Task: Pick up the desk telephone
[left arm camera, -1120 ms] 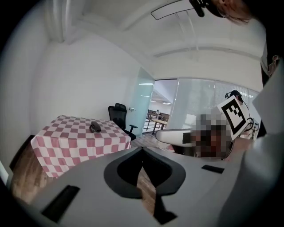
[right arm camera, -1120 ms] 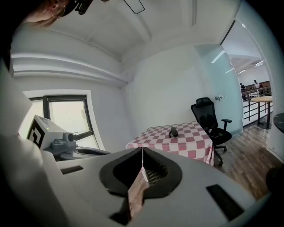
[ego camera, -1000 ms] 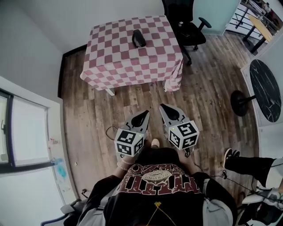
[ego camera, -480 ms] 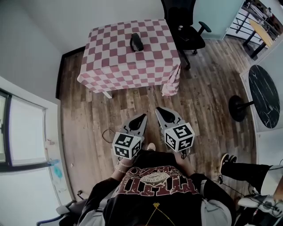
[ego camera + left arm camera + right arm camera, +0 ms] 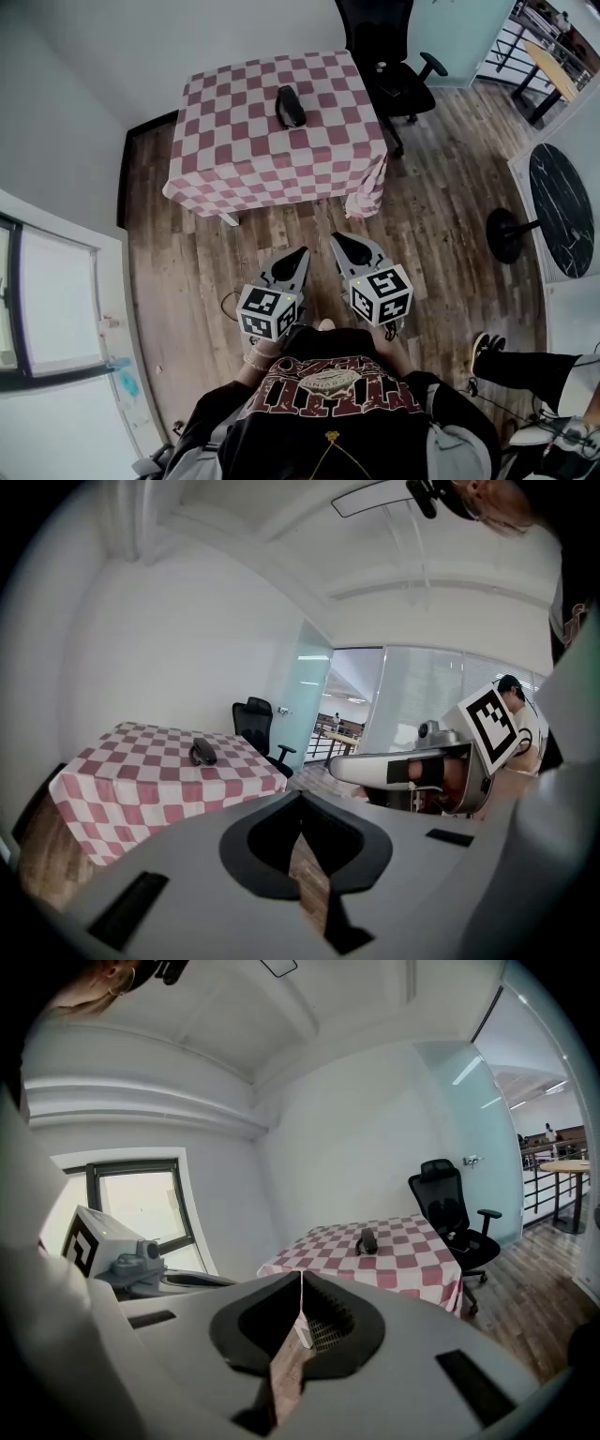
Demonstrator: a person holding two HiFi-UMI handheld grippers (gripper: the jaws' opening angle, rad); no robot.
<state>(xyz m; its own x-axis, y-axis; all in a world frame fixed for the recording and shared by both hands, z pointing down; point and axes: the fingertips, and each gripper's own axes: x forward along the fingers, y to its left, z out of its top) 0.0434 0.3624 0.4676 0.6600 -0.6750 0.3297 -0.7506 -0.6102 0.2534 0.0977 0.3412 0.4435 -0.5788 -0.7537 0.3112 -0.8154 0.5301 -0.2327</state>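
On the desk point(image 5: 234, 150), midway along its far half, lies the desk telephone point(image 5: 290, 106), untouched. The left gripper point(image 5: 301, 253) and right gripper point(image 5: 337, 241), both clenched and empty, have come slightly nearer but remain well short, so the reach is only beginning.

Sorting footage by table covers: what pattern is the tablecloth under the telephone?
Pink-and-white checks on the tablecloth, clearest in the head view.

The black desk telephone point(image 5: 290, 105) lies on the checked cloth-covered table point(image 5: 234, 155), black swivel office chair point(image 5: 386, 52) at its right.
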